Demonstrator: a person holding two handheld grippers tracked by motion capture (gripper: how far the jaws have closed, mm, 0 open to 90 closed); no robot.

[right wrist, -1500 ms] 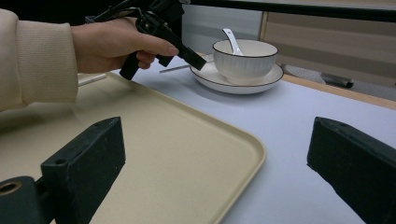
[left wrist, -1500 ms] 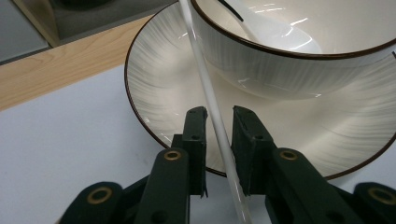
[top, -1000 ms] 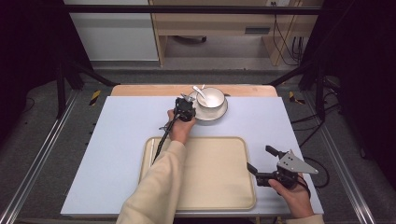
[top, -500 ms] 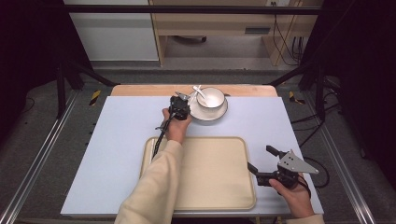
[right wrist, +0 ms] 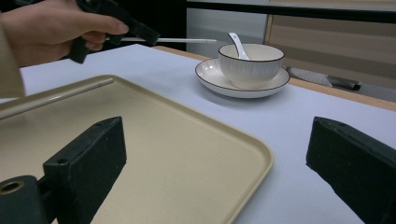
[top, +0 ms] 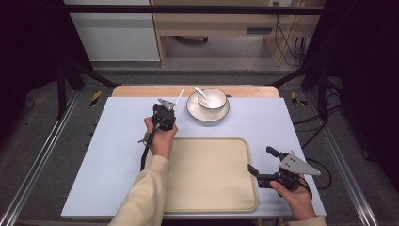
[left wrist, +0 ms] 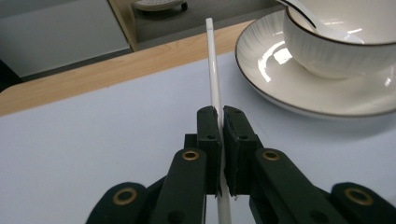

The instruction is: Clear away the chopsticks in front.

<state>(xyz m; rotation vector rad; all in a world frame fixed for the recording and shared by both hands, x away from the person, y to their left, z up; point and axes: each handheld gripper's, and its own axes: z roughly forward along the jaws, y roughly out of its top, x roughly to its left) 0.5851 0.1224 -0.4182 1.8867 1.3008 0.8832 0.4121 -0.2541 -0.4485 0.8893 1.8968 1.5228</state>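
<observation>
While the left gripper (left wrist: 219, 135) clamps a thin white stick (left wrist: 214, 70), probably a straw, upper centre of the high view beside the saucer (top: 194, 110), the right gripper (top: 266, 162) sits lower right, jaws wide, empty.

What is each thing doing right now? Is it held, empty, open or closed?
Left gripper: shut on the white stick.
White stick: held clear of the table, tip toward the bowl.
Right gripper: open, holding nothing.
Tray: empty, flat on the table.
Bowl: upright on the saucer.
Spoon: resting in the bowl.
Saucer: under the bowl.
</observation>
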